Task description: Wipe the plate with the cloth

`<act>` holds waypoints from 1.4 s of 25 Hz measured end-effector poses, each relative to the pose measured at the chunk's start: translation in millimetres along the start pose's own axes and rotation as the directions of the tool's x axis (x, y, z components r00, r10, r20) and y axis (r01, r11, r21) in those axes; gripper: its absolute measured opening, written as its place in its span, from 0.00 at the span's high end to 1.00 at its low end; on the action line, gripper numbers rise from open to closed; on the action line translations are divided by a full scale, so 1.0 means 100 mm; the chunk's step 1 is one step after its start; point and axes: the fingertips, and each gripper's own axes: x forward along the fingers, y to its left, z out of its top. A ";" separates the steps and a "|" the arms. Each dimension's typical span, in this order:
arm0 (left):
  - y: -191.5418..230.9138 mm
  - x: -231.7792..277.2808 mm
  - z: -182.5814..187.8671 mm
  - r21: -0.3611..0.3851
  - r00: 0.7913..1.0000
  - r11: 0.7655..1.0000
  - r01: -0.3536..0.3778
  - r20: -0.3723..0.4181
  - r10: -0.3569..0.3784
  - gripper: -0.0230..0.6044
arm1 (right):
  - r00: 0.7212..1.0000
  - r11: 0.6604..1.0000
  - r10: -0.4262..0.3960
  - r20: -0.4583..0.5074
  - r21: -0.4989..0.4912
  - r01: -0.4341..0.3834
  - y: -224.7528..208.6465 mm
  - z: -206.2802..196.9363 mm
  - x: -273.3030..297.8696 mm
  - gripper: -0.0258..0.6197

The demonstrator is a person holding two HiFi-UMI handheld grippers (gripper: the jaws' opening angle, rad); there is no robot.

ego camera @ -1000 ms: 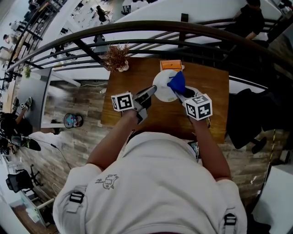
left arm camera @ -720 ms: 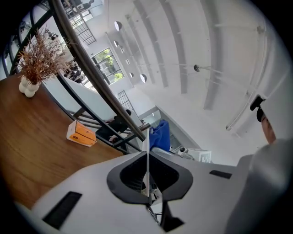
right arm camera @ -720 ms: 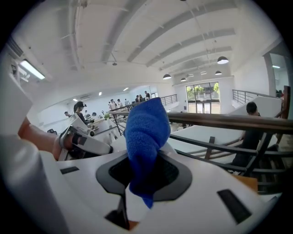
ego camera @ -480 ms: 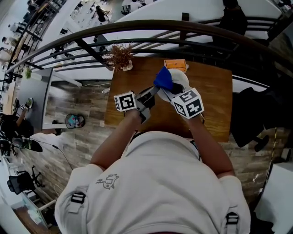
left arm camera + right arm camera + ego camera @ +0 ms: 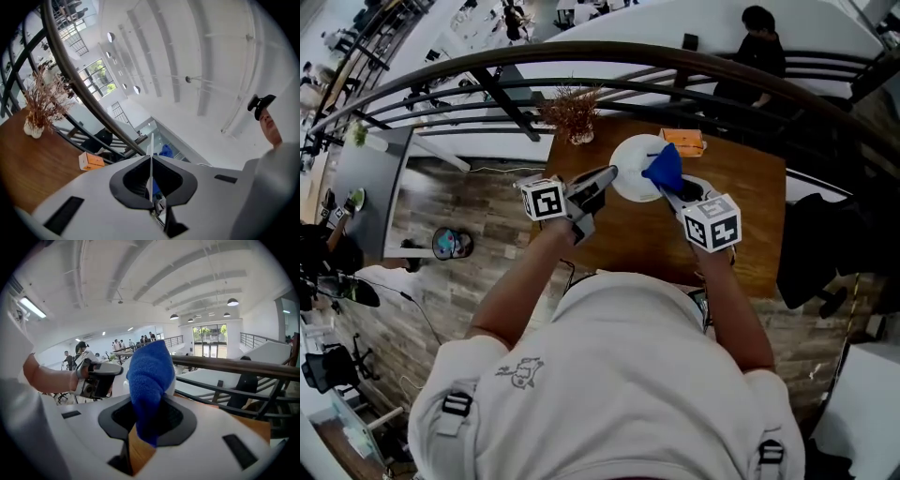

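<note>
Head view: over the wooden worktop (image 5: 741,230), the left hand-held gripper (image 5: 606,175) holds the round white plate (image 5: 634,167). Left gripper view: jaws pinch its thin rim. Right gripper view: right hand-held gripper (image 5: 149,420) clamps the fuzzy blue cloth (image 5: 150,373), plate just beyond.

The left claw (image 5: 151,163) pinches the white plate (image 5: 151,143) edge-on, with the blue cloth (image 5: 167,150) just behind it.
</note>
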 end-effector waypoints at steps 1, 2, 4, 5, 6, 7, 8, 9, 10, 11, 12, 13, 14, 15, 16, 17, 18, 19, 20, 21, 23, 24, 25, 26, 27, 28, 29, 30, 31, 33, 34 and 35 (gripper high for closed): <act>0.00 -0.07 0.07 0.034 1.000 0.999 -0.001 -0.011 0.001 0.93 | 1.000 1.000 -0.008 0.010 0.009 0.008 -0.01 0.07 0.01 0.81; -0.01 -0.15 0.13 0.052 1.000 0.999 0.002 -0.019 -0.001 0.93 | 1.000 1.000 -0.016 0.019 0.017 0.016 0.00 0.14 0.01 0.81; -0.01 -0.28 0.25 0.113 0.999 0.993 0.018 -0.031 -0.015 0.93 | 0.998 0.999 -0.044 0.036 0.020 0.043 0.02 0.27 0.02 0.81; -0.01 -0.34 0.29 0.159 0.999 0.987 0.022 -0.044 -0.015 0.93 | 0.997 0.998 -0.060 0.045 0.020 0.059 0.04 0.33 0.03 0.81; -0.01 -0.39 0.33 0.211 0.998 0.977 0.020 -0.064 -0.006 0.93 | 0.996 0.997 -0.072 0.054 0.019 0.071 0.06 0.39 0.03 0.81; -0.01 -0.44 0.34 0.262 0.996 0.965 0.015 -0.088 0.008 0.93 | 0.995 0.997 -0.079 0.065 0.019 0.078 0.10 0.45 0.03 0.81; 0.00 -0.48 0.34 0.305 0.994 0.952 0.010 -0.111 0.025 0.93 | 0.994 0.997 -0.079 0.077 0.026 0.077 0.15 0.51 0.03 0.81; 0.02 -0.52 0.34 0.343 0.990 0.939 0.005 -0.131 0.043 0.93 | 0.993 0.997 -0.072 0.092 0.041 0.069 0.21 0.56 0.04 0.81; 0.04 -0.57 0.33 0.381 0.987 0.924 0.000 -0.151 0.062 0.93 | 0.992 0.997 -0.064 0.109 0.056 0.058 0.30 0.62 0.06 0.81; 0.06 -0.61 0.32 0.422 0.982 0.907 -0.001 -0.170 0.080 0.93 | 0.990 0.997 -0.060 0.124 0.063 0.052 0.38 0.68 0.07 0.81; 0.07 -0.65 0.32 0.465 0.977 0.886 0.004 -0.190 0.096 0.93 | 0.989 0.997 -0.058 0.135 0.063 0.049 0.47 0.73 0.10 0.81; 0.08 -0.67 0.31 0.506 0.971 0.863 0.015 -0.213 0.108 0.93 | 0.988 0.997 -0.053 0.143 0.065 0.044 0.54 0.77 0.12 0.81; 0.09 -0.69 0.30 0.544 0.964 0.838 0.031 -0.238 0.119 0.93 | 0.988 0.997 -0.047 0.148 0.072 0.037 0.61 0.80 0.15 0.81; 0.10 -0.69 0.28 0.581 0.956 0.812 0.048 -0.262 0.131 0.93 | 0.987 0.996 -0.043 0.152 0.079 0.031 0.67 0.83 0.18 0.81; 0.11 -0.68 0.26 0.619 0.947 0.783 0.064 -0.284 0.147 0.93 | 0.987 0.996 -0.041 0.154 0.081 0.029 0.72 0.85 0.20 0.81; 0.12 -0.68 0.24 0.660 0.938 0.747 0.080 -0.302 0.167 0.93 | 0.987 0.996 -0.041 0.154 0.079 0.029 0.77 0.87 0.22 0.81; 0.12 -0.69 0.22 0.702 0.930 0.705 0.095 -0.315 0.189 0.93 | 0.987 0.997 -0.039 0.154 0.075 0.028 0.83 0.89 0.24 0.81; 0.12 -0.69 0.21 0.746 0.922 0.657 0.111 -0.323 0.212 0.93 | 0.987 0.997 -0.036 0.155 0.073 0.025 0.87 0.91 0.25 0.81; 0.10 -0.69 0.20 0.787 0.916 0.603 0.129 -0.327 0.232 0.93 | 0.987 0.997 -0.031 0.155 0.074 0.020 0.92 0.93 0.27 0.81; 0.08 -0.67 0.20 0.826 0.912 0.544 0.149 -0.328 0.248 0.93 | 0.988 0.997 -0.023 0.156 0.081 0.011 0.95 0.95 0.28 0.81; 0.03 -0.61 0.20 0.889 0.908 0.413 0.196 -0.323 0.266 0.93 | 0.988 0.995 -0.001 0.157 0.102 -0.015 1.01 1.00 0.31 0.81; 0.01 -0.58 0.20 0.912 0.907 0.347 0.219 -0.321 0.271 0.93 | 0.988 0.994 0.009 0.155 0.107 -0.025 1.04 1.02 0.33 0.81; -0.02 -0.56 0.20 0.927 0.906 0.286 0.242 -0.321 0.275 0.93 | 0.988 0.994 0.014 0.153 0.105 -0.030 1.06 1.05 0.35 0.81; -0.05 -0.55 0.20 0.937 0.905 0.231 0.263 -0.322 0.276 0.93 | 0.989 0.994 0.016 0.150 0.101 -0.031 1.07 1.08 0.37 0.81; -0.07 -0.53 0.21 0.942 0.904 0.179 0.283 -0.325 0.277 0.93 | 0.989 0.995 0.015 0.148 0.096 -0.030 1.08 1.11 0.39 0.81; -0.10 -0.51 0.22 0.945 0.904 0.129 0.302 -0.327 0.277 0.93 | 0.989 0.995 0.015 0.146 0.091 -0.029 1.08 1.15 0.41 0.81; -0.12 -0.49 0.22 0.945 0.903 0.077 0.319 -0.328 0.279 0.93 | 0.990 0.996 0.017 0.143 0.086 -0.030 1.10 1.18 0.43 0.81; -0.14 -0.48 0.23 0.942 0.902 0.023 0.334 -0.327 0.281 0.93 | 0.990 0.996 0.023 0.138 0.081 -0.034 1.12 1.20 0.45 0.81; -0.16 -0.47 0.24 0.937 0.903 -0.032 0.347 -0.324 0.283 0.93 | 0.991 0.996 0.031 0.131 0.078 -0.041 1.14 1.22 0.49 0.81; -0.22 -0.46 0.26 0.920 0.907 -0.140 0.365 -0.317 0.278 0.93 | 0.993 0.995 0.045 0.110 0.080 -0.054 1.15 1.22 0.57 0.81; -0.25 -0.46 0.26 0.909 0.911 -0.192 0.369 -0.313 0.270 0.93 | 0.994 0.995 0.048 0.096 0.080 -0.056 1.15 1.20 0.60 0.81; -0.29 -0.47 0.27 0.897 0.915 -0.241 0.372 -0.310 0.259 0.93 | 0.995 0.996 0.050 0.083 0.076 -0.056 1.15 1.18 0.62 0.81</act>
